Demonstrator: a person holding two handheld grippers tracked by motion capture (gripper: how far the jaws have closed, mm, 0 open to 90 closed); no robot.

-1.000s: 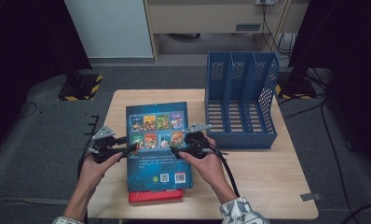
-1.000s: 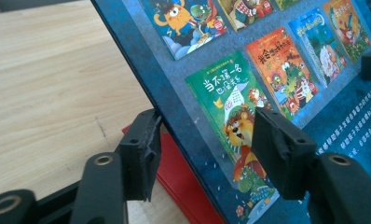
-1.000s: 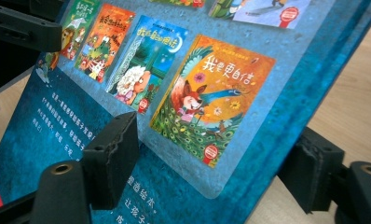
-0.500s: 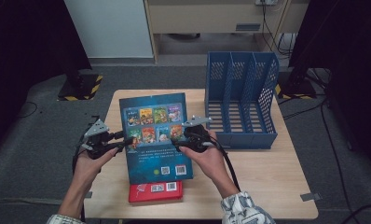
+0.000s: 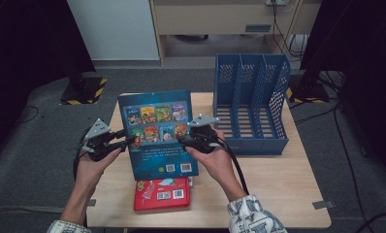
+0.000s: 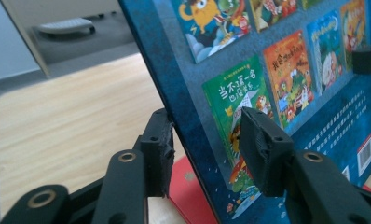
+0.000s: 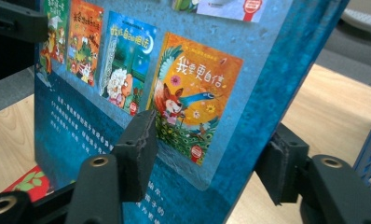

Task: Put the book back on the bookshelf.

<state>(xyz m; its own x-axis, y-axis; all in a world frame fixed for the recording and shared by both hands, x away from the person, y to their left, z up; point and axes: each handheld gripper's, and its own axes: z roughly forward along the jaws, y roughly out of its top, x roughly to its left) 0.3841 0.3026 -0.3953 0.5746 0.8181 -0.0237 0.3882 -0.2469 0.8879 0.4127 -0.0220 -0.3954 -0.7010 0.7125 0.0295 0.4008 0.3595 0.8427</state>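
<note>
The blue book (image 5: 157,133) has a card cover with a slightly grainy, speckled print and a soft sheen; the small colour pictures on it look smoother and glossier. The red book (image 5: 162,194) under it has a smooth, shiny cover. The worktop (image 5: 278,184) is pale wood-grain laminate, smooth and matt. The blue file rack (image 5: 251,104) is moulded plastic, semi-matt, with perforated side walls. The left tongs (image 6: 207,149) and the right tongs (image 7: 207,158) are black matt plastic with brass-coloured metal eyelets, and their pads are dull and rubbery with a ribbed face. The floor (image 5: 36,145) around looks like rough grey carpet
</note>
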